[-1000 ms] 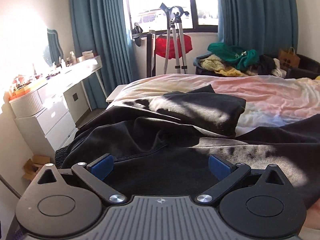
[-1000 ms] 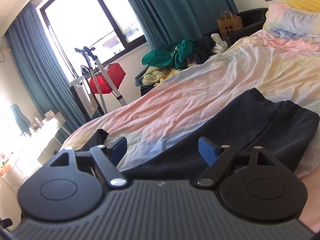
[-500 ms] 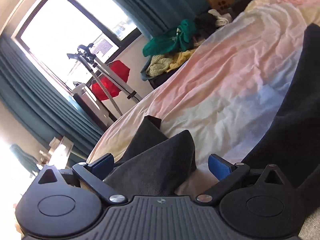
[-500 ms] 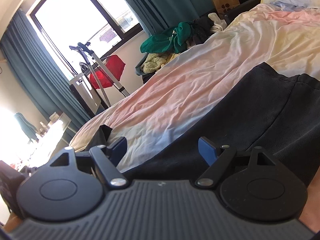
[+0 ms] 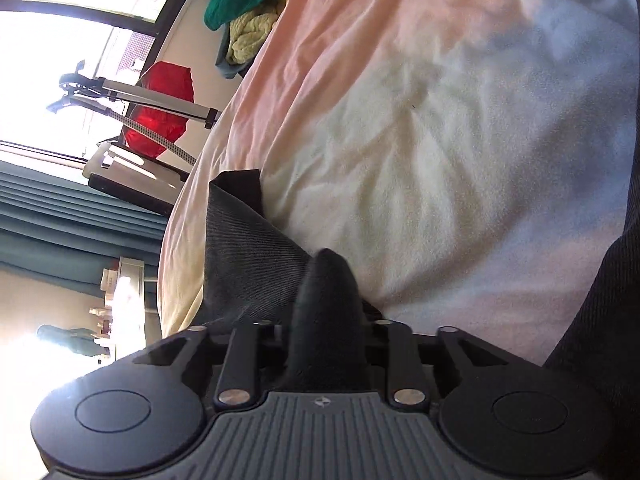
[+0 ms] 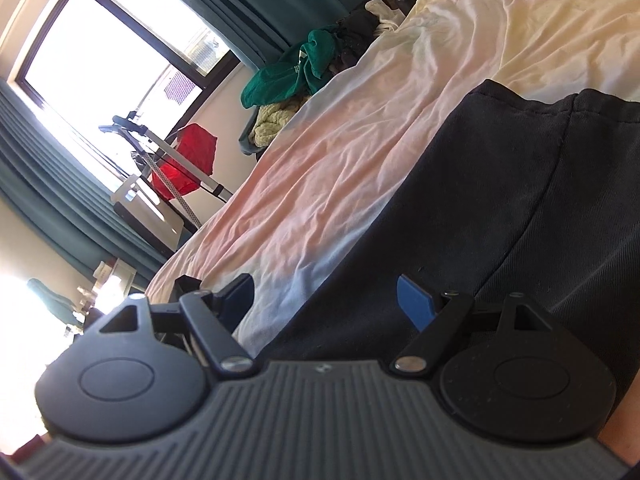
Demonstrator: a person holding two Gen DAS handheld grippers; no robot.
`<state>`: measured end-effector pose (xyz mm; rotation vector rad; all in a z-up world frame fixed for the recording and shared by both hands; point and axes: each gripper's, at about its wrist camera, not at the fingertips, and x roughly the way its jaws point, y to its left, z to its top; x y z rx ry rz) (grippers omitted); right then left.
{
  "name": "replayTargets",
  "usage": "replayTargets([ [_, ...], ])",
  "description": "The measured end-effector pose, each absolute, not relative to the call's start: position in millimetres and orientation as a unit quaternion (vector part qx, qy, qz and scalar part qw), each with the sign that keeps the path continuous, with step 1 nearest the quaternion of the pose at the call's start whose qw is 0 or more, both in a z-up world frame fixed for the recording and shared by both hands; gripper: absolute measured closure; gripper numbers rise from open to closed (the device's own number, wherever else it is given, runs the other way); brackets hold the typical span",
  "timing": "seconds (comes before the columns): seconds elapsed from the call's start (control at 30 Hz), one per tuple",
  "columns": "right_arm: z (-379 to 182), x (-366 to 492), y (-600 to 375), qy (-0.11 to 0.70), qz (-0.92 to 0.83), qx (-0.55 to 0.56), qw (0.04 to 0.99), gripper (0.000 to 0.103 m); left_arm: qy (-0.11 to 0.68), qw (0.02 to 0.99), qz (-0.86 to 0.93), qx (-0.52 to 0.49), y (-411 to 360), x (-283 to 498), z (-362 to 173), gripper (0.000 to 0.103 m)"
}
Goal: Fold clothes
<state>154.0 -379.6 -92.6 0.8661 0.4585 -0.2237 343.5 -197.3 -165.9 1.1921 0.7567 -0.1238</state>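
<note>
A dark charcoal garment [image 6: 500,208] lies spread on the bed's pastel sheet [image 6: 360,152]. My left gripper [image 5: 326,320] is shut on a bunched fold of the dark garment [image 5: 248,256], which rises between the jaws and hides the pads. More of it shows at the right edge of the left wrist view [image 5: 600,320]. My right gripper [image 6: 326,300] is open, low over the garment's near edge, with its blue pads [image 6: 414,300] apart and nothing between them.
A pile of green and yellow clothes [image 6: 292,80] sits past the bed's far side. A tripod with a red cloth [image 6: 180,164] stands by the window and teal curtains. A white dresser [image 5: 120,288] is at the left.
My left gripper closed on a fold of the dark garment and rolled, tilting its view. My right gripper stayed open and rolled slightly, moving closer over the garment.
</note>
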Motion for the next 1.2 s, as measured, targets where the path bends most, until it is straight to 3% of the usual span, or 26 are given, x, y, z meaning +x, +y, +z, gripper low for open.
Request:
replayTargets([
  [0.33,-88,148,-378,0.217,-0.116,0.412,0.877,0.021,0.24,0.876,-0.12,0.401,-176,300,-35,0.099],
  [0.53,-86,145,-377,0.216,-0.119,0.412,0.877,0.021,0.141,0.93,-0.237,0.243,-132,258,60,0.099],
  [0.63,-85,145,-376,0.217,-0.121,0.411,0.877,0.021,0.16,0.948,-0.204,0.183,-111,273,63,0.098],
  [0.77,-86,146,-374,0.221,-0.121,0.409,0.877,0.021,0.227,0.949,-0.114,0.185,-99,311,18,0.094],
  [0.9,-88,149,-370,0.228,-0.109,0.406,0.878,0.021,0.278,0.946,-0.071,0.149,-78,342,-26,0.08],
  [1.13,-95,159,-364,0.245,-0.09,0.408,0.875,0.021,0.273,0.952,-0.091,0.102,-70,309,-29,0.021],
  [1.2,-95,159,-362,0.247,-0.083,0.406,0.876,0.021,0.265,0.953,-0.103,0.101,-73,286,-29,0.019],
])
